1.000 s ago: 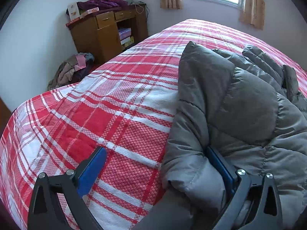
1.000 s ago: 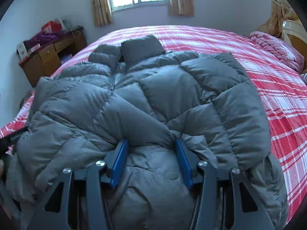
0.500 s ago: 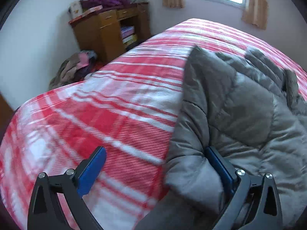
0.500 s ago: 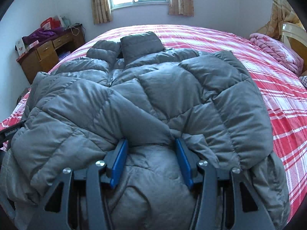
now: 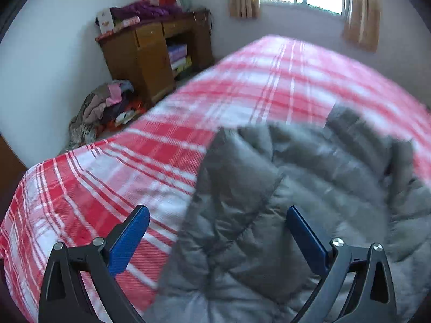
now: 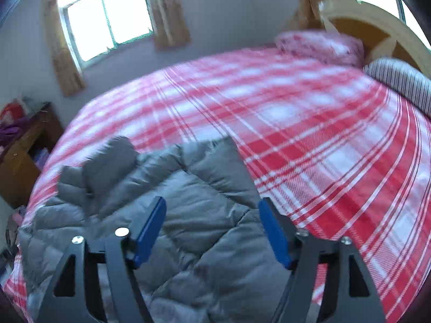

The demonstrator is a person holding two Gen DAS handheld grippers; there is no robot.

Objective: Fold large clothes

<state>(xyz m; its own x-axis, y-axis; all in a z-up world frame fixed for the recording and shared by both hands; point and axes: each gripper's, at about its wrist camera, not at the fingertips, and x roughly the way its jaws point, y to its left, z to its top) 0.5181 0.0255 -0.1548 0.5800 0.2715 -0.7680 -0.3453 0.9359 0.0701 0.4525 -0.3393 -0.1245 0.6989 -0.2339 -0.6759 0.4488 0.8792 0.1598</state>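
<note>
A grey puffer jacket (image 5: 309,202) lies bunched on the bed with the red and white plaid cover (image 5: 150,161). My left gripper (image 5: 216,216) is open, raised above the jacket's left edge, nothing between its blue pads. In the right wrist view the jacket (image 6: 188,210) lies below my right gripper (image 6: 211,212), which is open and empty above it. The cover (image 6: 309,134) stretches beyond. Both views are blurred by motion.
A wooden desk (image 5: 150,53) with clutter stands by the far wall, a heap of clothes (image 5: 105,110) on the floor beside it. A window with curtains (image 6: 107,18), a wooden headboard (image 6: 377,35), a pink bundle (image 6: 320,45) and a striped pillow (image 6: 401,80) lie beyond.
Both grippers have let go of the jacket and lifted away. The right gripper opened wider and swung right, towards the headboard. The jacket now lies lower in both views.
</note>
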